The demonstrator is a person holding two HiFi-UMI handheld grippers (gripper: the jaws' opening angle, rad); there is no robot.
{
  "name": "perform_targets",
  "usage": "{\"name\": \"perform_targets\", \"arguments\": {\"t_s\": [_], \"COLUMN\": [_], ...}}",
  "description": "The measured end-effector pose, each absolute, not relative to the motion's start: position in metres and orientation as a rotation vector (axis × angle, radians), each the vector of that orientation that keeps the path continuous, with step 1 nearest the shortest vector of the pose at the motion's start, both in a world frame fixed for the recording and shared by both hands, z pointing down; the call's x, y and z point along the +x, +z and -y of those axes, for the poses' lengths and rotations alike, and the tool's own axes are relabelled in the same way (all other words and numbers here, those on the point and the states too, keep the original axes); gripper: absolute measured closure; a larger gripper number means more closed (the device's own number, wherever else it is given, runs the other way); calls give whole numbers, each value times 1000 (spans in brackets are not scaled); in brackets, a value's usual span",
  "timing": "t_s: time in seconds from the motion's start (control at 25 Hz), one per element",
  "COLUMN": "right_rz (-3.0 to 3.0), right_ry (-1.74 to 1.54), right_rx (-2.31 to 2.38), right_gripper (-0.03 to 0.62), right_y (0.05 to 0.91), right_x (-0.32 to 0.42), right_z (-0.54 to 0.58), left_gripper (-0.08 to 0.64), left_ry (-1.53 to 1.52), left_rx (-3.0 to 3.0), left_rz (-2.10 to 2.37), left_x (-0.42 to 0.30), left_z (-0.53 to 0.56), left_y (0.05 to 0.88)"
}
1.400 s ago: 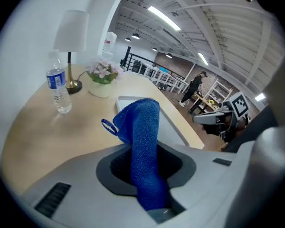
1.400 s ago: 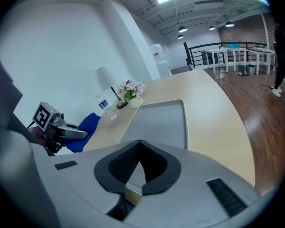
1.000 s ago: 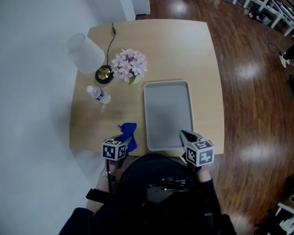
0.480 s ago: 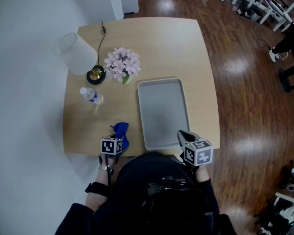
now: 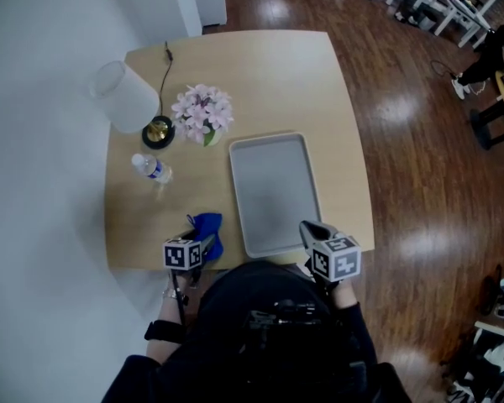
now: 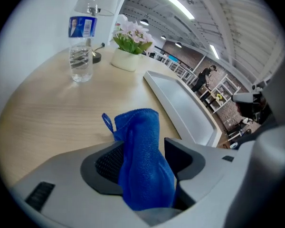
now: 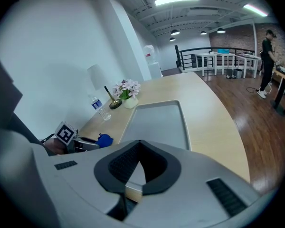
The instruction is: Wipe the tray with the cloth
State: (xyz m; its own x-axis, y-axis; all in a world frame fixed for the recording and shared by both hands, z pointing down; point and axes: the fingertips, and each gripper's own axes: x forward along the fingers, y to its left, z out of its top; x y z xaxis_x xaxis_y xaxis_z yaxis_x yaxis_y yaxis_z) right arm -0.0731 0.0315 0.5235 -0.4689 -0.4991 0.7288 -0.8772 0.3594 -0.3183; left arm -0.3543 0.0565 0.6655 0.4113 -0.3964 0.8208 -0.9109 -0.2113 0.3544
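Square light-wood table (image 5: pixel 344 99): grey rectangular metal tray (image 5: pixel 273 191) lies flat towards the front edge, bare. R gripper (image 7: pixel 139 146) sits by tray's near-right corner, jaws together, empty. L gripper (image 6: pixel 142 144) is low at table's front-left. Its jaws have just been opening and now stand wide. Crumpled blue microfibre cloth (image 6: pixel 140 127) stands betw. them, just left of tray, not pinched. Cloth looks soft, light, floppy. Prob. best gripped at the bunched middle, not the small loop.
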Motion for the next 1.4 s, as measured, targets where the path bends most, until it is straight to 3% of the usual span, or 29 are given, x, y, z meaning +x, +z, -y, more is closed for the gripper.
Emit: {"name": "perform_targets", "arguments": {"t_s": [0.28, 0.48, 0.64, 0.72, 1.4], "right_rz": [2130, 2160, 2176, 2187, 2189], "right_ry": [944, 934, 934, 931, 920], "right_rx": [1170, 1154, 1147, 1147, 1132], "right_gripper": [588, 588, 588, 588, 589], "right_y": [525, 524, 526, 525, 532], "right_x": [-76, -82, -84, -83, -65], "right_z": [-30, -27, -26, -26, -35], "left_gripper": [276, 295, 417, 560, 560], "left_ry": [644, 623, 659, 647, 744], "left_rx": [1895, 2065, 2166, 2197, 2261], "left_rz": [1265, 1158, 1070, 1045, 941], "left_x": [-372, -325, -276, -256, -219], "left_z": [-36, -23, -18, -16, -31], "left_y": [591, 537, 520, 515, 524]}}
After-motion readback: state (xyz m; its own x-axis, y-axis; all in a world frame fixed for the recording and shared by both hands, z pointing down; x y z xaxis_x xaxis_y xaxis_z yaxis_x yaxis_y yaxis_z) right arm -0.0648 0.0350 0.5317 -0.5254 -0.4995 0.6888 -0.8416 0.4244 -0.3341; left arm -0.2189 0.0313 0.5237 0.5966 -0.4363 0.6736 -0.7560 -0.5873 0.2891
